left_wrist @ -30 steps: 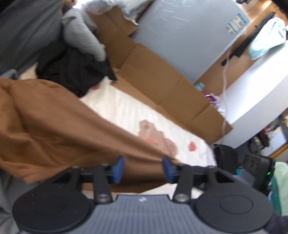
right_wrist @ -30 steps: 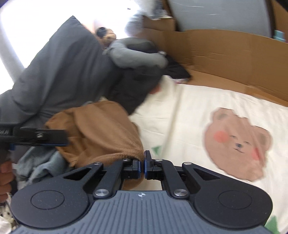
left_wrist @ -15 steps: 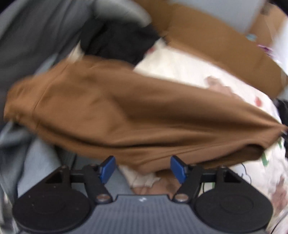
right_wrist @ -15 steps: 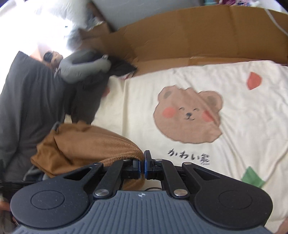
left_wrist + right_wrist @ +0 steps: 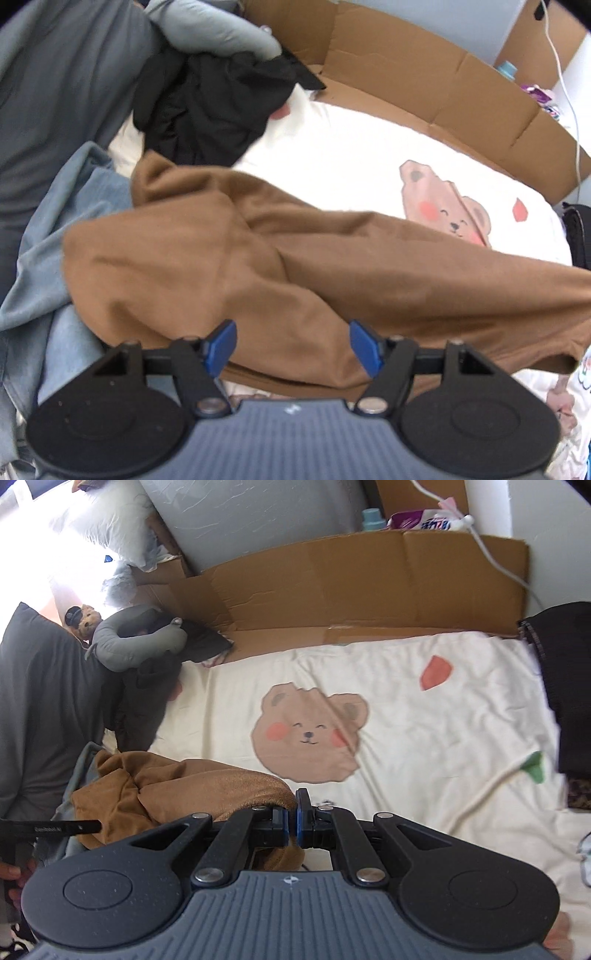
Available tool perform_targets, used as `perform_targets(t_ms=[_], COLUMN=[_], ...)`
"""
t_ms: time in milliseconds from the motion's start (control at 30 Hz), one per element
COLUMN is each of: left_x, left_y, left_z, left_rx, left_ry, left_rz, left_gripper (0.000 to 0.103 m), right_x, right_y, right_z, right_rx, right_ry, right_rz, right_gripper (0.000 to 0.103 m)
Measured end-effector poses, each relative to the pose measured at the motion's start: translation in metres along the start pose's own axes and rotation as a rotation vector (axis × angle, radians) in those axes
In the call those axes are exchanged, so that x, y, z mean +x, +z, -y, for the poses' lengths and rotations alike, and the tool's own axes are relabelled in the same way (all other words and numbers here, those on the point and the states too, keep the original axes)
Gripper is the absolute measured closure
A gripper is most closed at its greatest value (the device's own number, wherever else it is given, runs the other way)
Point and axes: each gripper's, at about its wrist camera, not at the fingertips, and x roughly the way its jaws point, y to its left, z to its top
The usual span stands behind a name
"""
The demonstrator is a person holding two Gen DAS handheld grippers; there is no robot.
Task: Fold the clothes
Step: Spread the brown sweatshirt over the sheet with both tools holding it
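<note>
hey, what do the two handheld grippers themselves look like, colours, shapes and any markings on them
Both look alike. The left gripper has matte black linkage arms with silver pivot screws, two round black discs flanking a ribbed blue-grey body bearing a small white logo, and blue fingertip pads. The right gripper matches it, with a small compass-like white mark on its ribbed body. No cables or sleeves show.

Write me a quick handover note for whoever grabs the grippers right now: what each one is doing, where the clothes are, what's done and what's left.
Left gripper: fingers apart, holding nothing, poised over the brown garment.
Right gripper: shut on an edge of the brown garment.
The garment lies bunched and partly stretched across the bear-print sheet. A black garment and light-blue clothes sit piled at the side.
Done: brown garment pulled out onto the sheet.
Left: grip with the left, spread it flat, fold it, then likely the rest of the pile.
</note>
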Motion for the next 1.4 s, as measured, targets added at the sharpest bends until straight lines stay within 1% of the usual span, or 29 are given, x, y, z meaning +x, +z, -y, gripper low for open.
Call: perform_targets(t_ms=[67, 300, 467, 600, 667, 867, 967, 1067, 1200, 1233, 1367, 1400], left_x=[-0.004, -0.017, -0.027, -0.035, -0.036, -0.030, -0.026, -0.024, -0.014, -0.010, 0.013, 0.019], left_y=[-0.002, -0.013, -0.016, -0.023, -0.027, -0.042, -0.051, -0.060, -0.073, -0.076, -0.092, -0.097], left_z=[0.008, 0.028, 0.042, 0.052, 0.054, 0.058, 0.063, 0.071, 0.085, 0.089, 0.104, 0.107], left_rx=[0.019, 0.066, 0.137, 0.206, 0.221, 0.231, 0.253, 0.311, 0.402, 0.421, 0.501, 0.513], left_ry=[0.010, 0.034, 0.043, 0.043, 0.042, 0.028, 0.038, 0.030, -0.004, -0.012, -0.032, -0.043], left_rz=[0.008, 0.024, 0.048, 0.068, 0.078, 0.093, 0.104, 0.122, 0.129, 0.124, 0.084, 0.074], left_gripper=[0.033, 0.033, 0.033, 0.033, 0.033, 0.033, 0.034, 0.035, 0.035, 0.035, 0.044, 0.045], right_x=[-0.009, -0.041, -0.058, -0.066, -0.069, -0.072, -0.071, -0.066, -0.054, -0.050, -0.036, -0.032], right_y=[0.000, 0.002, -0.001, -0.009, -0.013, -0.019, -0.022, -0.025, -0.025, -0.025, -0.024, -0.024], right_z=[0.009, 0.045, 0.071, 0.096, 0.109, 0.137, 0.143, 0.148, 0.154, 0.156, 0.166, 0.169], right_rx=[-0.010, 0.028, 0.029, 0.049, 0.062, 0.050, 0.040, 0.037, 0.007, -0.005, -0.009, -0.005], right_ry=[-0.022, -0.083, -0.128, -0.196, -0.222, -0.262, -0.265, -0.265, -0.272, -0.277, -0.286, -0.289], right_rz=[-0.001, 0.027, 0.042, 0.053, 0.057, 0.034, 0.030, 0.022, 0.004, -0.003, -0.027, -0.033], right_gripper=[0.101, 0.101, 0.101, 0.101, 0.101, 0.101, 0.101, 0.101, 0.101, 0.101, 0.101, 0.101])
